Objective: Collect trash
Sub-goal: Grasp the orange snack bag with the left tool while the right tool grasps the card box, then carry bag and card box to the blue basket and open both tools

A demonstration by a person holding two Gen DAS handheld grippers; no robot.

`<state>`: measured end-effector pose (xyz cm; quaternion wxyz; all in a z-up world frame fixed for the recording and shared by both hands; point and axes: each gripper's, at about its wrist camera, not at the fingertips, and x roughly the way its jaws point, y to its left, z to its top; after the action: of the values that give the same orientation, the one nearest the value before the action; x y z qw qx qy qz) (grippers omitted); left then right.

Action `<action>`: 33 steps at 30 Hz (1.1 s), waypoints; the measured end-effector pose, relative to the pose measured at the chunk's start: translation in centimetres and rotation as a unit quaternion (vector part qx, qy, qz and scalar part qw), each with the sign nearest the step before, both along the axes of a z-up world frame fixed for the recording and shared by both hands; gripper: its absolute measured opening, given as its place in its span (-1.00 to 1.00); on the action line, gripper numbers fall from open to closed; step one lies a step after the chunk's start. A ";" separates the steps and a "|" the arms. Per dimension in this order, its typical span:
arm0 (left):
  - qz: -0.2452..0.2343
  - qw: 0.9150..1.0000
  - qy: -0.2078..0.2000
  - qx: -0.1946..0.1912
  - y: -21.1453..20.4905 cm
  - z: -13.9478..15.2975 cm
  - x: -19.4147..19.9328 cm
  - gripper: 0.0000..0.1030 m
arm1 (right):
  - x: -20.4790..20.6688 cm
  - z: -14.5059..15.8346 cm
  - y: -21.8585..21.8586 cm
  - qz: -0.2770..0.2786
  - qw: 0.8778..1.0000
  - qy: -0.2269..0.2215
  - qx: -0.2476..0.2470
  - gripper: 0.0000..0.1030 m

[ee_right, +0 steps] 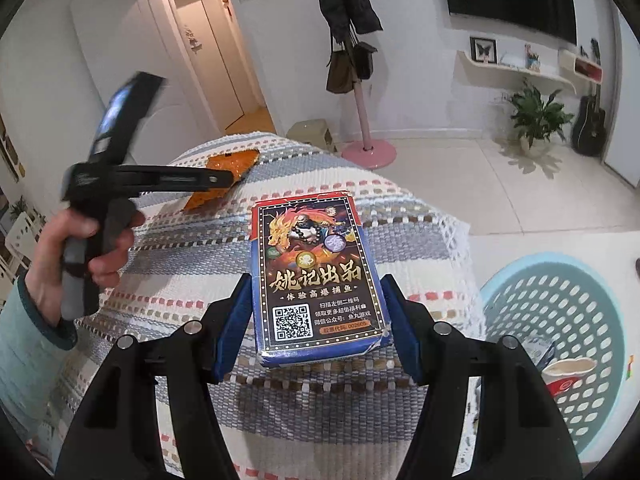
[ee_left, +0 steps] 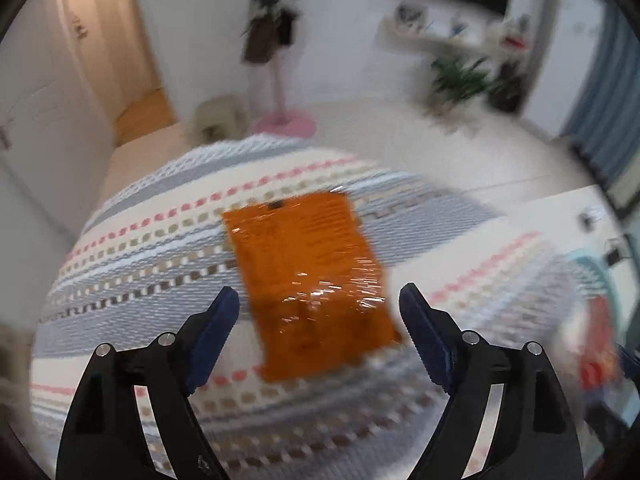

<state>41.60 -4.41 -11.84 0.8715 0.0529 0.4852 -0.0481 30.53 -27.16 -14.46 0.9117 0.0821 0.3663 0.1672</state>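
Striped cloth [ee_left: 160, 240] covered the table, tiled floor [ee_left: 400, 136] beyond. The left gripper [ee_left: 320, 304] gaped wide around an orange packet's [ee_left: 308, 272] near end. Rightward, the right gripper [ee_right: 316, 304] flanked a card box [ee_right: 316, 276], contact unclear, beside a blue basket [ee_right: 560, 292].

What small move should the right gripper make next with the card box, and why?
Probably close the right gripper on the card box. Its blue pads already stand on both sides of the box, which lies flat on the striped cloth, with small gaps visible. The basket waits at the right, already holding some trash.
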 end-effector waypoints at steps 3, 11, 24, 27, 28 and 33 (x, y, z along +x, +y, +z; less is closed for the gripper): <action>0.006 1.000 0.019 -0.015 0.2 -0.8 1.0 0.60 | 0.5 -0.7 0.4 0.005 1.000 0.007 0.000 0.16; -0.039 0.997 -0.001 -0.068 0.8 0.1 0.4 -0.24 | 0.3 -0.7 0.6 0.022 1.000 -0.003 0.010 0.16; -0.100 0.985 -0.086 -0.109 -1.6 5.2 -5.5 -0.27 | -2.5 1.6 -2.6 -0.022 0.998 -0.046 0.026 0.17; -0.136 0.979 -0.110 -0.108 -4.6 7.1 -7.7 -0.27 | -3.8 2.9 -4.3 -0.054 0.996 -0.066 0.020 0.16; -0.146 0.977 -0.114 -0.108 -5.5 7.6 -8.4 -0.27 | -4.4 3.4 -5.1 -0.069 0.995 -0.073 0.017 0.16; -0.193 0.965 -0.122 -0.126 -11.5 8.4 -11.8 -0.27 | -6.7 4.2 -8.9 -0.133 0.987 -0.084 0.018 0.17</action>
<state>29.78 -15.87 -3.42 0.8979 0.0409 0.3456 -0.2694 23.88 -36.06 -10.25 0.9518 0.1319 0.2710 0.0569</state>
